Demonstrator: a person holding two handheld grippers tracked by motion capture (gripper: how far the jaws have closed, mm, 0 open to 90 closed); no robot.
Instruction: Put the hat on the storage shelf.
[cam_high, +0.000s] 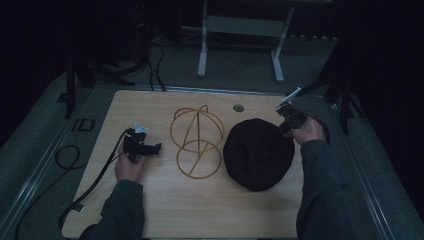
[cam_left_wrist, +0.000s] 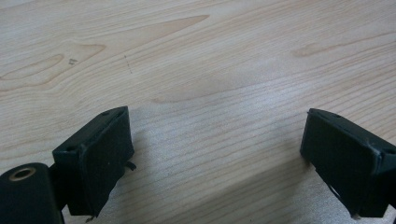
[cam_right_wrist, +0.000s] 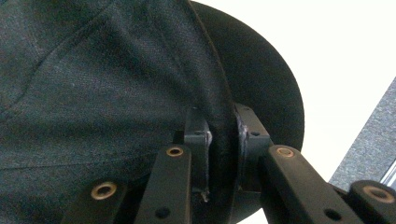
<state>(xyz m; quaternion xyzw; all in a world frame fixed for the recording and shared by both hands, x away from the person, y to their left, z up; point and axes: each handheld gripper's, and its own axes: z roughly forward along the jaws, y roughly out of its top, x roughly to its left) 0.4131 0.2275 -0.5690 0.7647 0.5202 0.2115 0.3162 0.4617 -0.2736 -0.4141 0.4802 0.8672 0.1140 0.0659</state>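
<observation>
Sleeves (cam_high: 320, 195) of the person come in from the bottom of the high view, one hand per tool. R tool (cam_right_wrist: 223, 140) is clamped on the rim of a dark cap (cam_right_wrist: 107, 79): in the right gripper view the pads pinch the fabric edge where crown meets brim, w/ the brim curving away beyond. High view: the R tool (cam_high: 286, 127) sits at the cap's far-right edge; the cap (cam_high: 257, 155) lies on the right half of the wooden counter (cam_high: 165, 210). Cannot tell whether that edge is lifted off the wood. L tool (cam_high: 156, 148) rests low at the left side, well apart from the cap, jaws spread wide w/ nothing between them; the left gripper view has bare wood grain between the two black pads (cam_left_wrist: 100, 158). Betw. the tools stands a wire hat stand (cam_high: 196, 141) of tan hoops, just left of the cap, not touching it as far as visible. Cable (cam_high: 92, 185) trails from the L tool toward the near-left corner.
</observation>
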